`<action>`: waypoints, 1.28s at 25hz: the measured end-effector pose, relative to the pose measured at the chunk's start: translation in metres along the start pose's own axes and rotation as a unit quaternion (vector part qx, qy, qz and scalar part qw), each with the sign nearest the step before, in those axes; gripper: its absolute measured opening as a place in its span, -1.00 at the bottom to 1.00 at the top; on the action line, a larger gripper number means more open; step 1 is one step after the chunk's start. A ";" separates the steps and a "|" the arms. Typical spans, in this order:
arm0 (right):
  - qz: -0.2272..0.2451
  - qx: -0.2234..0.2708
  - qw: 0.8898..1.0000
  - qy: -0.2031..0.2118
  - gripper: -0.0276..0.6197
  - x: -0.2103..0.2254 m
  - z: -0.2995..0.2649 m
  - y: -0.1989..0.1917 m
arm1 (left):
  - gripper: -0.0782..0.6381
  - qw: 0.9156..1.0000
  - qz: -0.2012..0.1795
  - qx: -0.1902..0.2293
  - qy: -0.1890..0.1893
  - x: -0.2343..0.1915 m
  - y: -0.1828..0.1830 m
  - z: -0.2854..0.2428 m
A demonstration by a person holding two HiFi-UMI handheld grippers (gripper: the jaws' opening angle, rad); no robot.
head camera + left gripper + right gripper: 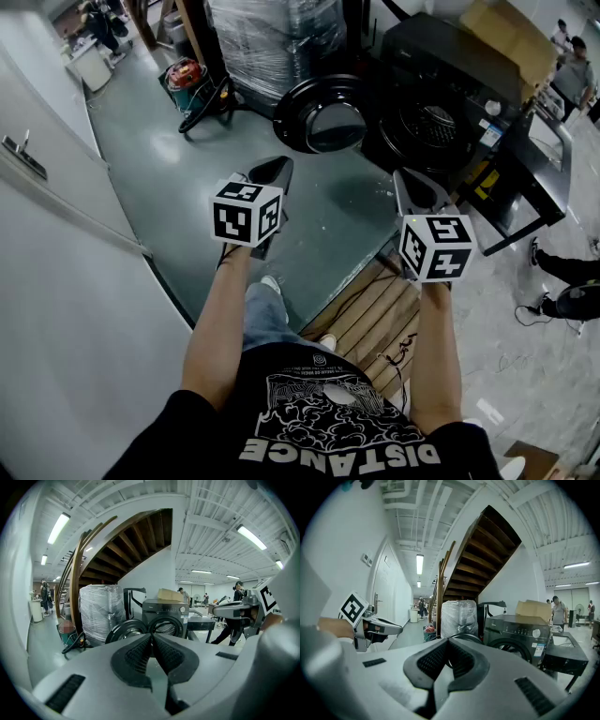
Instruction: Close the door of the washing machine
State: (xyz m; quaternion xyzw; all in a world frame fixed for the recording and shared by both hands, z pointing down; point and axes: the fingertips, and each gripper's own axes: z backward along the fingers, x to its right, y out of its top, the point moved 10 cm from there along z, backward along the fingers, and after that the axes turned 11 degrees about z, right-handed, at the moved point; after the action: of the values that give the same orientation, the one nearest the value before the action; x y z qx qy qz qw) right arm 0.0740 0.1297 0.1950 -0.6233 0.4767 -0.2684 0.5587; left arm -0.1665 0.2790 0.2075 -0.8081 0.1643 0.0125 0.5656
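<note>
A black front-loading washing machine (441,103) stands ahead on the grey floor. Its round door (323,114) hangs swung open to the machine's left, glass facing me. Both grippers are held in the air well short of it. My left gripper (278,167) is shut with nothing in it and points toward the open door (125,631), with the machine (165,613) just right of it. My right gripper (410,183) is also shut and empty. In the right gripper view, the machine (518,630) is ahead to the right, and the door's rim (467,636) peeks over the jaw tips.
A plastic-wrapped pallet (272,37) and a red bucket with hoses (185,75) stand behind the door. A cardboard box (506,33) lies on the machine, and a black metal table (534,178) is to its right. A wooden pallet (375,319) lies by my feet, a white wall (47,187) on the left, and a person's legs (572,281) at far right.
</note>
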 end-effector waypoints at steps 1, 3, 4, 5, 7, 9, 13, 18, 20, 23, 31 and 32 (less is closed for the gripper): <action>0.000 0.003 1.000 -0.001 -0.85 0.001 0.000 0.000 | -0.68 1.000 -0.001 -0.001 0.000 0.001 0.000 -0.001; -0.001 0.008 1.000 -0.003 -0.85 0.002 0.000 -0.001 | -0.68 1.000 -0.002 -0.002 0.000 0.002 0.000 -0.002; -0.002 0.010 1.000 -0.003 -0.85 0.003 -0.002 -0.002 | -0.68 1.000 -0.003 -0.003 -0.001 0.002 0.000 -0.004; -0.003 0.011 1.000 -0.002 -0.85 0.003 -0.004 -0.002 | -0.68 1.000 -0.004 -0.003 -0.002 0.002 0.001 -0.005; -0.002 0.008 1.000 0.001 -0.85 0.003 -0.010 -0.001 | -0.68 1.000 -0.005 -0.004 -0.005 -0.001 0.003 -0.010; -0.003 0.005 1.000 0.002 -0.85 0.003 -0.018 0.000 | -0.68 1.000 -0.007 -0.007 -0.009 -0.005 0.006 -0.015; 0.000 -0.001 1.000 0.002 -0.85 0.006 -0.040 0.007 | -0.68 1.000 -0.006 -0.010 -0.020 -0.018 0.016 -0.034; -0.003 -0.007 1.000 -0.004 -0.85 0.008 -0.071 0.017 | -0.67 0.999 -0.010 -0.012 -0.042 -0.039 0.032 -0.062; -0.001 -0.010 1.000 -0.007 -0.85 0.007 -0.086 0.022 | -0.67 0.999 -0.010 -0.013 -0.052 -0.050 0.039 -0.074; 0.000 -0.021 1.000 -0.013 -0.85 0.004 -0.109 0.032 | -0.67 0.997 -0.003 -0.020 -0.068 -0.070 0.051 -0.089; -0.009 -0.044 0.999 -0.031 -0.85 -0.011 -0.163 0.080 | -0.67 0.993 -0.006 -0.044 -0.106 -0.124 0.096 -0.115; -0.007 -0.048 0.998 -0.031 -0.85 -0.015 -0.168 0.087 | -0.67 0.993 -0.004 -0.047 -0.111 -0.130 0.102 -0.116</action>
State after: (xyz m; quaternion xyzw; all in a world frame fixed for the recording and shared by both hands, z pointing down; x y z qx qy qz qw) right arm -0.1034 0.0754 0.1545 -0.6612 0.4668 -0.2295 0.5406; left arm -0.3374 0.1737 0.1834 -0.8277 0.0971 0.1073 0.5421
